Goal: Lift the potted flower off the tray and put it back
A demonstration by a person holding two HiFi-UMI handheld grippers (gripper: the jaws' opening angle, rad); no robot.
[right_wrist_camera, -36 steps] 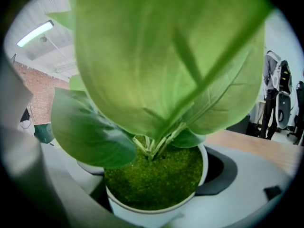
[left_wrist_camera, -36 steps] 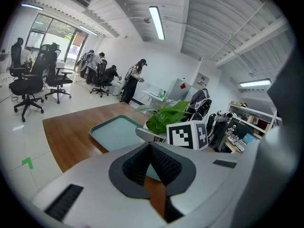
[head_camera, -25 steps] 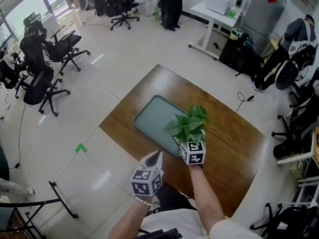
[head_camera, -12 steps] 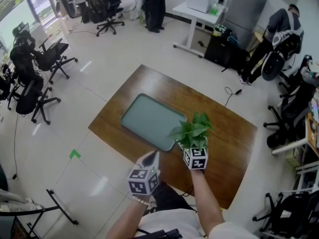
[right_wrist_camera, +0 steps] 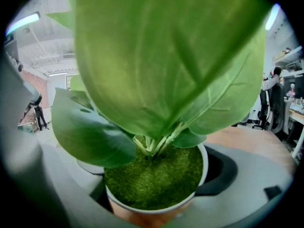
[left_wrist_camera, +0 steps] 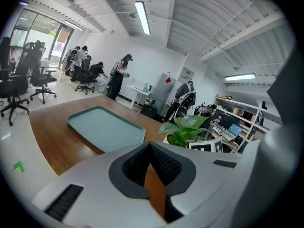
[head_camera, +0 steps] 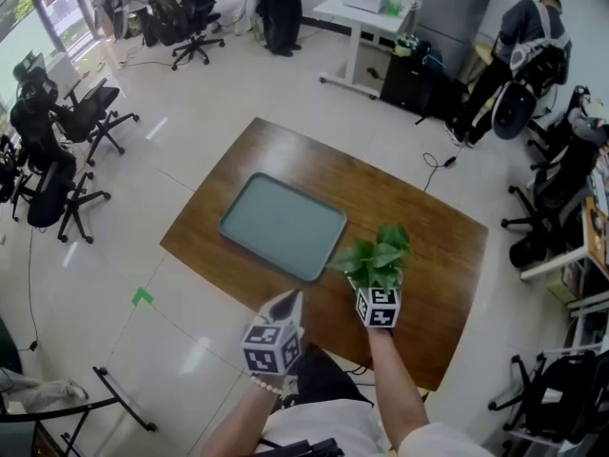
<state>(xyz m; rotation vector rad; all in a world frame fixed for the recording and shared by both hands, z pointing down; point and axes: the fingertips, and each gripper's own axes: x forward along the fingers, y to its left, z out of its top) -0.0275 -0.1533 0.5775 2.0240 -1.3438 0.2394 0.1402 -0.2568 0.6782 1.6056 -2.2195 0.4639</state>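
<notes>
The potted flower, clamped at its pot by the right gripper, has been carried off the tray to just beyond the tray's near right corner, leaving the return to be made; the left gripper is held closed and empty.

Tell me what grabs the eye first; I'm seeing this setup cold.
A leafy green potted flower fills the right tongs, just right of the tray. The pale green tray lies bare on the brown wooden table; the left tongs hang shut and empty.
</notes>
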